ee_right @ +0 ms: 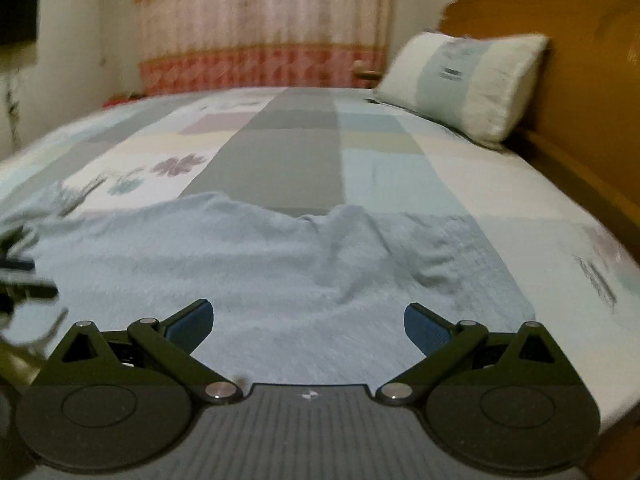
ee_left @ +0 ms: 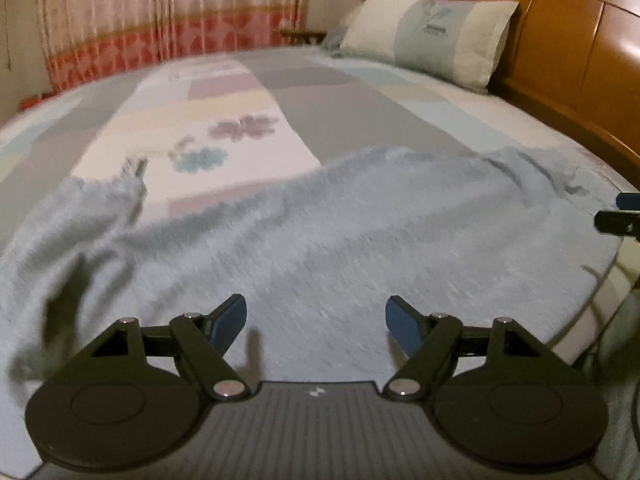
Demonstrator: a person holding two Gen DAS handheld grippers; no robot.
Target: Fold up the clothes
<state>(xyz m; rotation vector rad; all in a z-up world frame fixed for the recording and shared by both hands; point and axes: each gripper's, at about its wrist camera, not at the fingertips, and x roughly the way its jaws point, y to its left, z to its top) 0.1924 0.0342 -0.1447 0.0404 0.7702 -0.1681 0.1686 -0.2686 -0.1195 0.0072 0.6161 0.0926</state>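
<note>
Garment: pale blue garment (ee_left: 340,240) lies spread, rumpled, on bed (ee_left: 280,92), ready for folding | left gripper (ee_left: 316,320) jaws wide, empty | right gripper (ee_right: 308,320) jaws wide, empty, both poised above cloth.

a pale blue-grey fuzzy garment (ee_left: 320,240) lies spread flat on the bed (ee_left: 280,92), near its front edge — well apart from the pillow (ee_left: 432,36). its far edge is rumpled, with folds toward the pillow side.
</note>
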